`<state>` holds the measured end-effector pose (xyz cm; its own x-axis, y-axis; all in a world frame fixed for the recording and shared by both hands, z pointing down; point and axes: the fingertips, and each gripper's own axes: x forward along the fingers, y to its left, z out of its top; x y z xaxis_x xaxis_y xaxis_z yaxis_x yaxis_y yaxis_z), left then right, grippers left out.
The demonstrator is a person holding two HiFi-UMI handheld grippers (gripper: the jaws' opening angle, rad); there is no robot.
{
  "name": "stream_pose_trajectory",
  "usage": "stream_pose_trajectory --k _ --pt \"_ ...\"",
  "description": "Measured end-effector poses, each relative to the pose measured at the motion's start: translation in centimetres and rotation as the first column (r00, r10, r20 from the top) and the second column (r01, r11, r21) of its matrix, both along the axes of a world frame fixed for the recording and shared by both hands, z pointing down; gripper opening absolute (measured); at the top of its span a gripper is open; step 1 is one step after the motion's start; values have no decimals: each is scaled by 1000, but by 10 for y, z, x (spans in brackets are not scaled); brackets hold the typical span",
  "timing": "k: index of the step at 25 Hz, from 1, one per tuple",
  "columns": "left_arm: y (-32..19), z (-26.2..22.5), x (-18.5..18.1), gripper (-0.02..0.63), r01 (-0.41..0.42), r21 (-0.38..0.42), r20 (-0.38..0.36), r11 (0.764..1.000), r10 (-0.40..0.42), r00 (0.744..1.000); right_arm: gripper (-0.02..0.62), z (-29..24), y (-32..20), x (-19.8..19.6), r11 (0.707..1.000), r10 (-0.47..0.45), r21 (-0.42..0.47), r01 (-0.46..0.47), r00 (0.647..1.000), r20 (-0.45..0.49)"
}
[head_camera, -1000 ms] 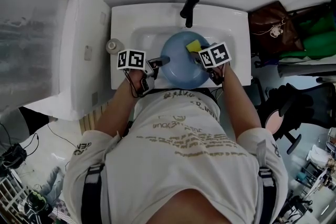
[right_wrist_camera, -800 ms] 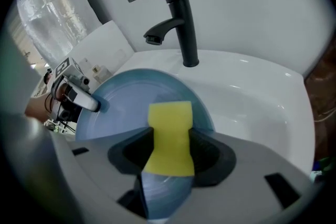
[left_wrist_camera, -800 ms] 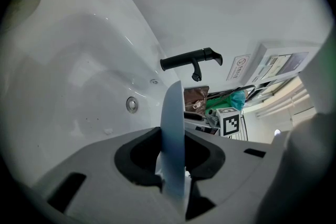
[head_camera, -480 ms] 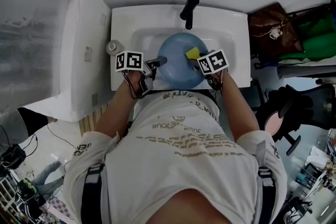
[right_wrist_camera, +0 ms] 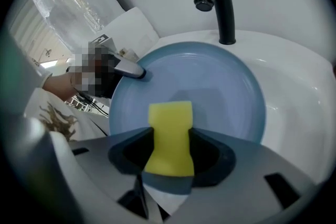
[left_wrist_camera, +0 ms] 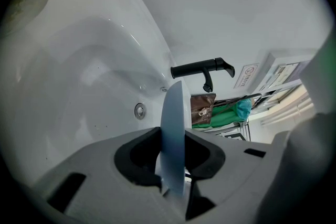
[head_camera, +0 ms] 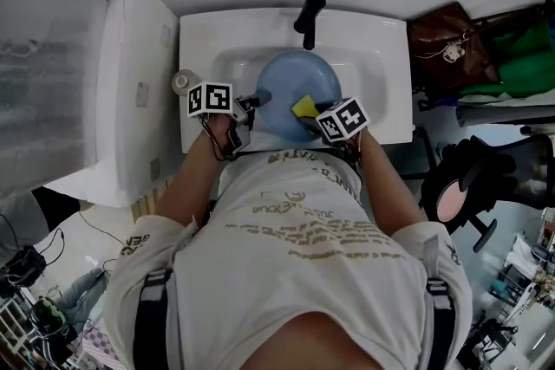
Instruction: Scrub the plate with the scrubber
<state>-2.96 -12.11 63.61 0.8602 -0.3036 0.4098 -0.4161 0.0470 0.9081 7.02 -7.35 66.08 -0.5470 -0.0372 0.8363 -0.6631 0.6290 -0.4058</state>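
Blue glazed round plate [head_camera: 286,82]: over the basin of the white ceramic sink [head_camera: 381,35], just near of the black tap [head_camera: 309,16]. Left rim clamped edge-on in the left gripper [left_wrist_camera: 173,165], jaws parted only by the plate's thickness and grasping it from both faces.

Yellow rectangular sponge scrubber [right_wrist_camera: 170,136]: pinched at its waist by the right gripper [right_wrist_camera: 169,161], visibly squeezed in at the grip. Free end apparently laid against the plate's face, on the near side, a little right of centre.

Change against a second ago: scrubber drawn from the far-right part of the face down to the near part, and somewhat leftward. Right gripper pulled towards the near edge of the sink with it. Plate nudged slightly left. Left gripper's hold on the rim in the same place as before.

Reading for the task: one stroke across the face, far to near, probably at or close to its end. Scrubbing under way. Left half of the face likely untouched by this stroke. No water or suds discernible. Likely next: back to the far edge for another pass, with firm counter-hold at the left rim against swinging.
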Motion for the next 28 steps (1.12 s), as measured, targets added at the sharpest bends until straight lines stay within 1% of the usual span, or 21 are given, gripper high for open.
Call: stream_pose_trajectory --k 3,5,10,12,14,18,21,24,28 --pt "-1 -2 2 94 -6 -5 -2 1000 6 1000 212 -6 -4 1 1000 14 19 -15 1000 5" --pt "1 -1 3 94 -10 -30 -6 1000 10 1000 212 -13 -5 2 999 30 40 -30 1000 8" --pt "5 3 7 92 -10 -98 -38 995 6 999 212 -33 -11 4 990 40 137 -41 999 11" --pt "6 6 7 92 -5 -131 -35 991 0 999 212 -44 -16 6 981 70 177 -74 997 31" --pt "8 13 6 93 10 -177 -19 984 -13 1000 212 -57 -21 10 969 119 210 -131 990 69" --pt "11 26 5 94 40 -242 21 970 -36 999 208 -80 -31 20 930 221 262 -257 962 159" --pt "12 33 8 94 64 -285 19 956 -61 998 199 -88 -37 33 886 267 338 -317 945 187" --pt "13 40 11 94 105 -338 18 935 -105 994 196 -92 -40 44 846 301 398 -354 934 191" --pt "10 49 13 95 162 -397 26 904 -166 986 196 -100 -42 52 805 352 413 -426 903 245"
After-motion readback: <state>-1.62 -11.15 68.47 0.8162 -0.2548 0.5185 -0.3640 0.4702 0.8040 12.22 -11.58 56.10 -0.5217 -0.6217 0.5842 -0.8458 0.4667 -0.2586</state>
